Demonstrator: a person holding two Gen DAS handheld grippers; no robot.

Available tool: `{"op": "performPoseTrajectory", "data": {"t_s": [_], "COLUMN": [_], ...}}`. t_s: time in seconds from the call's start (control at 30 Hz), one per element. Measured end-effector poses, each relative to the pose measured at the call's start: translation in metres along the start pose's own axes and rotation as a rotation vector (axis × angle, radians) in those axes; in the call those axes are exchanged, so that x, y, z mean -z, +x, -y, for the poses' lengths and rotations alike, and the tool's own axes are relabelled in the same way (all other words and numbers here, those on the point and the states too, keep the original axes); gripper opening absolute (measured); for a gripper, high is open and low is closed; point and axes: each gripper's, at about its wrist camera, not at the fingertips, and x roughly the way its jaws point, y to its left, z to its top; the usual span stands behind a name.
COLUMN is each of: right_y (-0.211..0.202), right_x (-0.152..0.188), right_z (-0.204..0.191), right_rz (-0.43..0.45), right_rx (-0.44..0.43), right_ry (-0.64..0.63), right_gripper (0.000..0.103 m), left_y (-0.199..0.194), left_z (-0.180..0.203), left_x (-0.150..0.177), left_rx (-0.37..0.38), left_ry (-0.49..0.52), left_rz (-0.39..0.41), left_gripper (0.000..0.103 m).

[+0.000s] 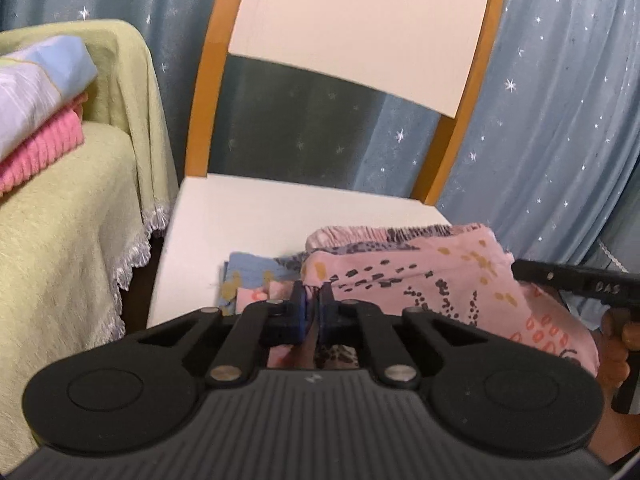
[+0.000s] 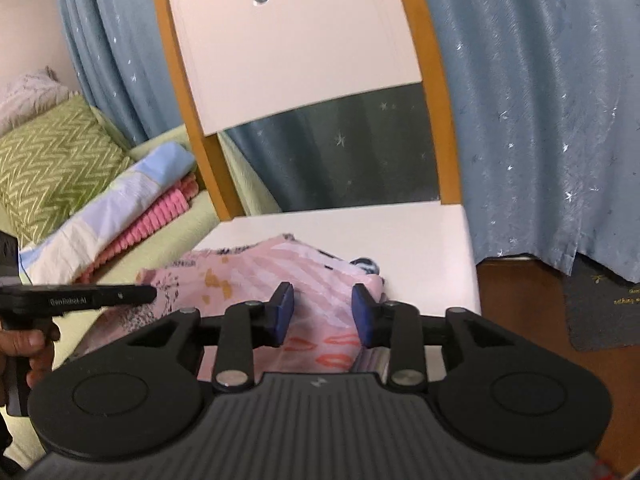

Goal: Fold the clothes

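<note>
A pink patterned garment [image 1: 432, 280] lies folded on the white seat [image 1: 248, 216] of a wooden chair, at its front edge. My left gripper [image 1: 314, 300] is shut at the garment's near left edge; cloth shows just behind the pads, but whether it is pinched I cannot tell. In the right wrist view the same garment [image 2: 280, 272] lies on the seat [image 2: 424, 248]. My right gripper [image 2: 322, 312] is open just above the garment's near right edge, its blue pads [image 2: 284, 312] apart and empty. The other gripper's body [image 2: 76, 296] shows at left.
A sofa under a pale green cover [image 1: 60, 240] stands left of the chair, with a stack of folded clothes [image 1: 36, 108] and a green zigzag cushion [image 2: 52, 160]. Blue starred curtains [image 1: 560, 120] hang behind. Wooden floor and a dark mat [image 2: 600, 308] lie to the right.
</note>
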Motion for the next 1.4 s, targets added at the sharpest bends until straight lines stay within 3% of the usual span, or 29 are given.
{"op": "performPoseTrajectory", "data": {"t_s": [0.03,0.17,0.27,0.3,0.43,0.47,0.6,0.63,0.67,0.7,0.77,0.9,1.0,1.1,1.3,1.37,1.4], "right_y": [-0.002,-0.019,-0.018,-0.014,-0.006,-0.005,-0.001,0.000,0.001,0.001,-0.006,-0.032,-0.038,-0.024,0.017,0.018,0.016], "right_x": [-0.001,-0.011,-0.015,-0.013,-0.004,-0.003,-0.002,-0.002,-0.002,-0.002,-0.004,-0.016,-0.021,-0.019,-0.008,-0.006,-0.006], "right_z": [-0.002,0.002,0.009,0.011,0.014,0.013,0.011,0.010,0.009,0.007,0.006,0.002,0.001,0.003,0.023,0.023,0.021], "right_rz": [0.005,0.110,0.112,0.091,0.028,0.023,0.001,-0.006,-0.014,-0.020,0.011,0.170,0.234,0.198,0.031,0.024,0.030], "right_rx": [0.012,0.055,0.073,0.069,0.056,0.053,0.046,0.047,0.047,0.050,0.059,0.066,0.076,0.096,0.107,0.128,0.150], "right_ry": [-0.009,0.020,0.049,0.054,0.047,0.045,0.051,0.048,0.044,0.040,0.049,0.052,0.050,0.049,0.081,0.071,0.064], "right_gripper": [0.000,0.000,0.001,0.005,0.041,0.043,0.043,0.036,0.016,0.002,0.002,0.002,0.002,0.002,0.002,0.004,0.006], "left_y": [-0.004,-0.007,0.001,0.003,0.003,0.003,0.006,0.006,0.005,0.005,-0.003,-0.024,-0.017,0.001,0.023,0.022,0.016], "left_z": [-0.001,-0.003,-0.002,-0.002,-0.005,-0.005,-0.008,-0.008,-0.007,-0.007,-0.003,-0.001,-0.001,-0.003,-0.007,-0.011,-0.011], "left_x": [-0.001,-0.005,-0.001,0.000,0.000,0.001,0.004,0.004,0.004,0.004,0.002,-0.007,-0.008,-0.004,0.002,0.004,0.003], "left_rx": [0.000,-0.001,-0.016,-0.020,-0.030,-0.036,-0.037,-0.035,-0.027,-0.019,-0.022,-0.007,-0.016,-0.054,-0.155,-0.169,-0.187], "left_ry": [-0.003,-0.025,-0.013,-0.005,-0.011,-0.013,-0.025,-0.024,-0.021,-0.018,-0.004,-0.014,-0.020,-0.026,0.027,0.023,0.027], "left_rz": [0.024,0.090,0.056,0.046,0.051,0.051,0.042,0.040,0.039,0.039,0.085,0.218,0.208,0.130,0.031,0.029,0.042], "left_gripper": [0.002,0.002,0.002,0.002,0.008,0.014,0.017,0.014,0.005,0.001,0.000,0.000,0.000,0.001,0.006,0.020,0.021]}}
